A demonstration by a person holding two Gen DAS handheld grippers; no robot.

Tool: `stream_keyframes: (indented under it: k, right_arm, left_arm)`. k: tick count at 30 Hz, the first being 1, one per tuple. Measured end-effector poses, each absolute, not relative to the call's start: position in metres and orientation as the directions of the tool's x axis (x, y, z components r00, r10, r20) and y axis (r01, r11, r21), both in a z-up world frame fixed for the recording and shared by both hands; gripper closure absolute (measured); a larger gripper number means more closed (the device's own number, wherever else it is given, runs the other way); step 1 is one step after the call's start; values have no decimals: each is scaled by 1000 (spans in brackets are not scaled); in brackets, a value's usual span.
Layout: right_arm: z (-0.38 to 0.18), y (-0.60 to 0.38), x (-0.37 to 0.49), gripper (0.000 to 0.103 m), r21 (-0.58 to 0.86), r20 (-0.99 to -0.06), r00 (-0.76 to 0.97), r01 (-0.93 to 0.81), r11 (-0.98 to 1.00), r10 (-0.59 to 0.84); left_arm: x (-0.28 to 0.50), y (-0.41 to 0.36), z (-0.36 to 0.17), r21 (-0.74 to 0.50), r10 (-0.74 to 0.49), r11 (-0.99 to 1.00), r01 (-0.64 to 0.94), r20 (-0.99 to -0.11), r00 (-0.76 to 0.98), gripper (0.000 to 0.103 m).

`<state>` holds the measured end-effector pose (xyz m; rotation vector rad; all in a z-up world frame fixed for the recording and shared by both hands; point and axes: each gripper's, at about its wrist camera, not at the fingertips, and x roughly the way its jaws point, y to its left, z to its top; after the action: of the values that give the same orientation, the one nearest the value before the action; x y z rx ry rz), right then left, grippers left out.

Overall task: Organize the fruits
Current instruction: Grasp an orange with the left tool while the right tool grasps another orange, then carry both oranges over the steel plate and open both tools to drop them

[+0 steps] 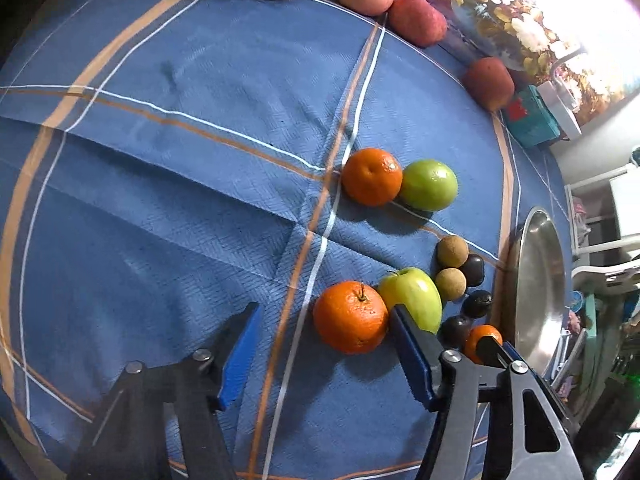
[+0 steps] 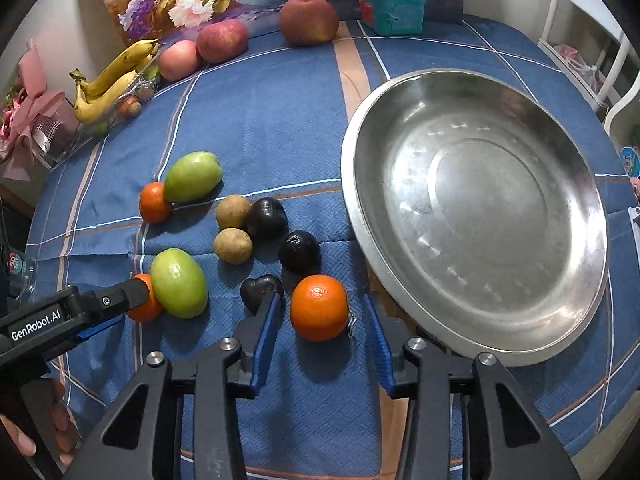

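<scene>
Two grippers stand wide open over a cluster of fruit, and neither holds anything yet, so the step in hand looks like the first pick for the steel pan (image 2: 472, 216).

Far left of the pan, the left gripper (image 1: 320, 344) brackets an orange (image 1: 350, 317); its right finger (image 1: 408, 344) sits between that orange and a green apple (image 1: 412, 298) pressed against it. Closing there would call for the finger to stay in that narrow seam, or the apple gets nudged.

Closer to the pan lie two brown fruits (image 2: 233, 229) and three dark ones (image 2: 266, 218), with a second orange-and-apple pair further back from the grippers.

Just left of the pan's near rim, the right gripper (image 2: 320, 320) frames another orange (image 2: 319, 306), jaws spread well wider than the fruit, not touching it. The next move, as I judge it, is to close squarely on this orange, lift, and carry it right into the empty pan.
</scene>
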<state>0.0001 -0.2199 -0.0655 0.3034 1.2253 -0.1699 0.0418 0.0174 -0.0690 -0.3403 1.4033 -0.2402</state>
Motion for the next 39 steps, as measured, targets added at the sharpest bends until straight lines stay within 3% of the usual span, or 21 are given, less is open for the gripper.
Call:
stream_keyframes:
  k: [8,23,27,34,39]
  right_arm:
    - [-68,-218,3,65,153,-942,331,293,944,51]
    - [-67,-229,-3,71,175,-940,336,340,924,54]
    - [-57,-230,-8,71,235,-921,377,344,909,95]
    - [-23,-217,2,71,221,-906,417,315,923,75]
    - [-6,-217,20,71,268,-881,463,320,909,97]
  left_arm:
    - [46,8,-61,-414,-407,910,-12,-900,153,63]
    - [55,26,-51,-322,-285,939,-121,-925,250,64]
    - [58,34,-42,-310,-262,942,-131,-920,290,64]
    - [64,35,-42,-278,-223,948,-155,-927,301,64]
    - [81,41,-39,-313,-249,928,-202,-924,290,64]
